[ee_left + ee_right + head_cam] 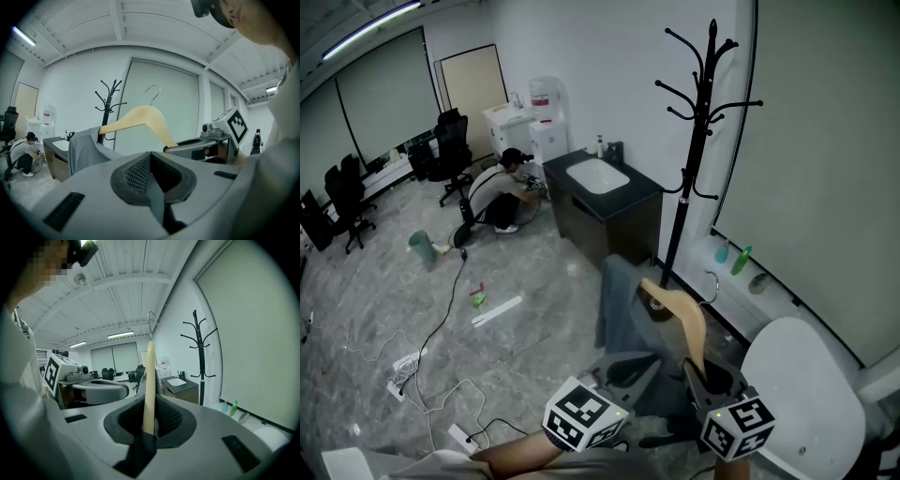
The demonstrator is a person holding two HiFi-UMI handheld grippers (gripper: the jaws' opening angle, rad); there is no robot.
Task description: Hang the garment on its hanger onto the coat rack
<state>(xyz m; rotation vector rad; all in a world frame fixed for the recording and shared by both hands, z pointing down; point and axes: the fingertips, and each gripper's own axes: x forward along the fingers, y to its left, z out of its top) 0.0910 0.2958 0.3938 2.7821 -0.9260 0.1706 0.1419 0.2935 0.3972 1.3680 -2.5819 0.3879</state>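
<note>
A black coat rack (698,141) stands by the wall, beyond the sink cabinet. In front of me a wooden hanger (686,314) carries a grey garment (617,300) that droops off its left arm. My right gripper (710,377) is shut on the hanger's right arm (150,380); the metal hook (151,322) points up. My left gripper (628,372) is shut on a fold of the grey garment (84,150). In the left gripper view, the hanger (140,117) and the rack (110,101) lie ahead. In the right gripper view, the rack (200,357) is off to the right.
A black cabinet with a white sink (605,192) stands left of the rack. A person (502,197) crouches beyond it, near a water dispenser (546,117). Cables and power strips (403,366) trail over the floor. A white round seat (806,394) is at my right; bottles (741,258) line the wall ledge.
</note>
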